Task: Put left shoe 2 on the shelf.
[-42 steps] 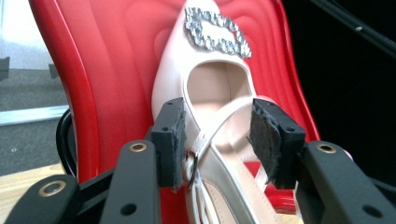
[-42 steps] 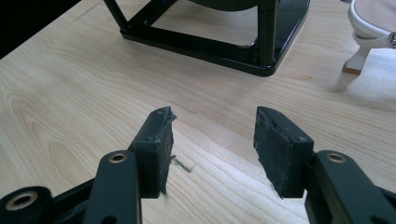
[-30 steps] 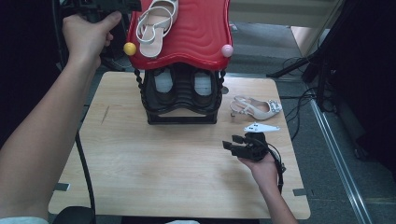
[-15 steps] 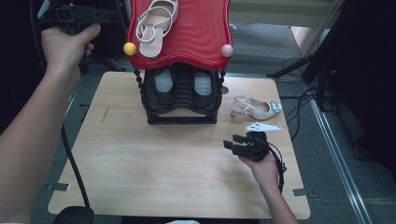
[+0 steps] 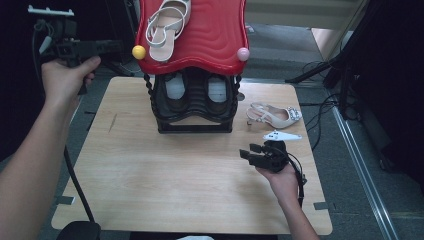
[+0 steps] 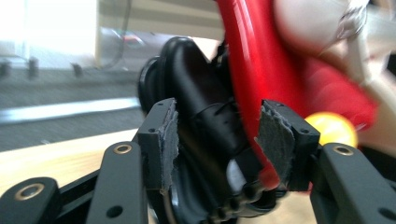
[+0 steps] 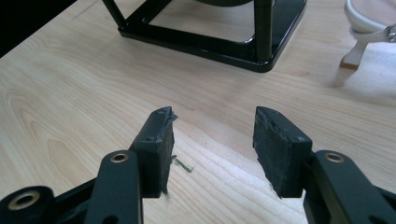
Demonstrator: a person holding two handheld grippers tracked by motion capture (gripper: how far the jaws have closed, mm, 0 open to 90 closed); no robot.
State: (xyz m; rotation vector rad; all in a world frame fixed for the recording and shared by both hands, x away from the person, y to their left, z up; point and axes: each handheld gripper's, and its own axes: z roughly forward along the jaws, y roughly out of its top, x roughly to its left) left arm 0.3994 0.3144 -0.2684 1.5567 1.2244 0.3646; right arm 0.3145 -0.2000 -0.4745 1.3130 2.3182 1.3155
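A shoe rack has a red wavy top shelf (image 5: 210,35) on a black frame (image 5: 195,107). One beige sandal (image 5: 167,25) lies on the red shelf. Its mate (image 5: 272,116) lies on the wooden table (image 5: 165,175), right of the rack. My left gripper (image 5: 119,47) hovers left of the shelf's yellow corner ball (image 5: 139,52), apart from it. Its jaws have just been opening and hold nothing. In the left gripper view the open left gripper (image 6: 217,135) faces the red shelf edge (image 6: 247,70). My right gripper (image 5: 247,154) rests open on the table, also open as the right gripper (image 7: 214,135).
A pair of dark shoes (image 5: 176,92) sits inside the black frame's lower level. A pink ball (image 5: 243,54) marks the shelf's right corner. Cables and a dark stand (image 5: 345,75) lie on the floor to the right. The black frame's base (image 7: 233,49) is ahead of the right gripper.
My left hand has drawn back from the sandal on the red shelf, moving left and down. The right hand has stayed where it was.
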